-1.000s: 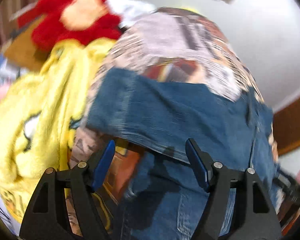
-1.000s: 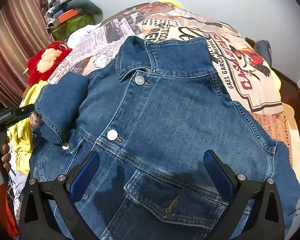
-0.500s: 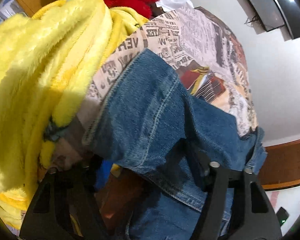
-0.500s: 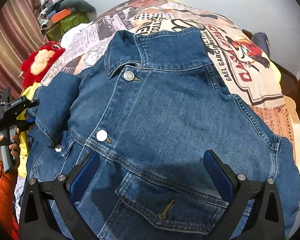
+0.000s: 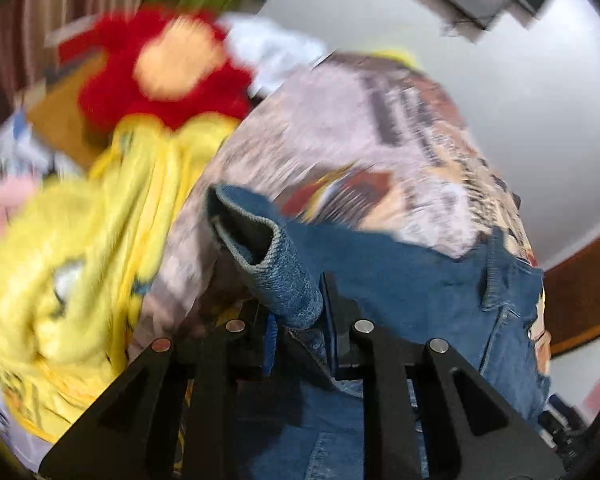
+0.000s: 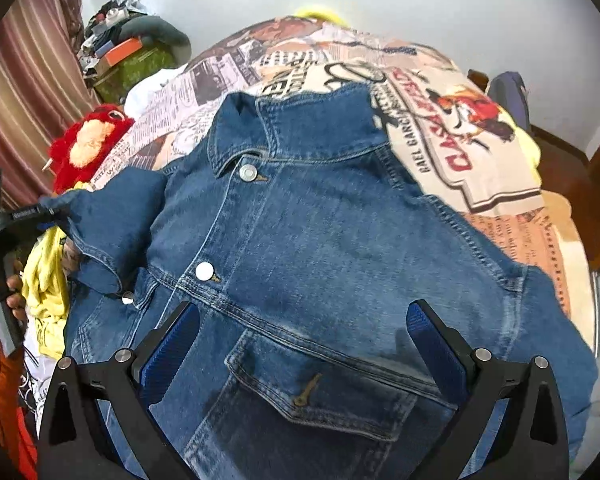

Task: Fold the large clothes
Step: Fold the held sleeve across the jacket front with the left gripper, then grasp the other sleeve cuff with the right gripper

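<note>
- Pinching the sleeve cuff (image 5: pixel 278 268) in my left gripper (image 5: pixel 300 336), jaws just closed on it at the bed's (image 6: pixel 512 216) left edge.
- Denim jacket (image 6: pixel 320 248) otherwise flat, unfolded; right gripper (image 6: pixel 300 356) gaping, empty.

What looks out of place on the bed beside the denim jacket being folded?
A red plush toy and a crumpled yellow fleece crowd the bed's edge beside the jacket's sleeve, leaving little room there.

A bed (image 6: pixel 532 240) carries everything, covered by a bedspread (image 6: pixel 440 136) printed with newspaper columns, lettering and a rooster. A blue denim jacket (image 6: pixel 320 248) lies on it front up, buttoned, collar toward the far wall. At the bed's left edge lie a yellow plush blanket (image 5: pixel 80 240) and a red plush toy (image 6: pixel 88 144).
</note>
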